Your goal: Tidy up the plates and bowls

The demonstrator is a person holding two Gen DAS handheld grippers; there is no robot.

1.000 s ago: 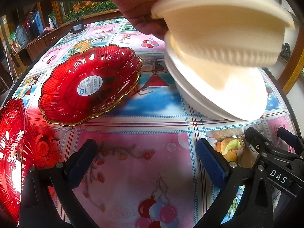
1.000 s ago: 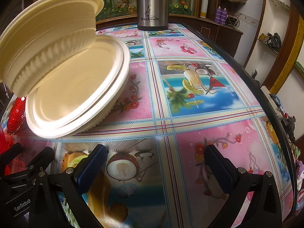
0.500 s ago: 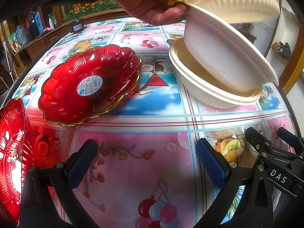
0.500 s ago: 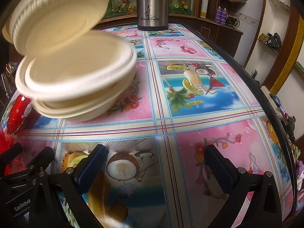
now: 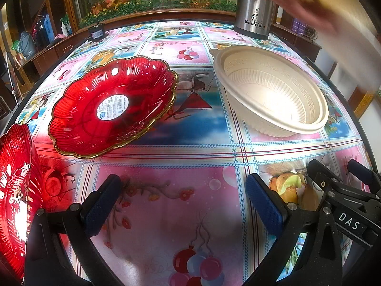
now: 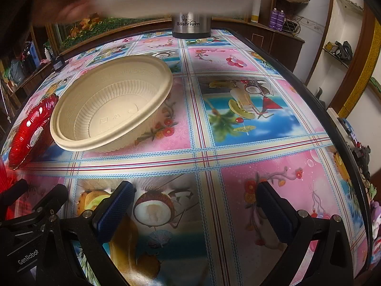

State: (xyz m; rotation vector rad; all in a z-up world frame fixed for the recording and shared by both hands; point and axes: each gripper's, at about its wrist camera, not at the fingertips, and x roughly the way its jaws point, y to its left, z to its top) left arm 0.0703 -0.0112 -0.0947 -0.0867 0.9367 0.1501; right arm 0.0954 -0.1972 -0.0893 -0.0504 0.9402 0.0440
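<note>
Left wrist view: the cream bowl (image 5: 271, 90) sits on the table (image 5: 190, 143) toward its right edge, well apart from the red plate (image 5: 112, 107) at centre-left; a second red plate (image 5: 14, 190) lies at the near-left edge. A blurred hand (image 5: 309, 7) sweeps overhead with something pale. Risk, as I judge it: the light bowl may skid or tip if pinched on its thin rim. The left gripper (image 5: 183, 200) is spread wide, holding nothing, above the cloth.

Right wrist view: the bowl (image 6: 112, 104) rests left of centre, just beside the plate (image 6: 33, 128); careless reaching could knock them together. The right gripper (image 6: 197, 207) is likewise spread, empty.
</note>
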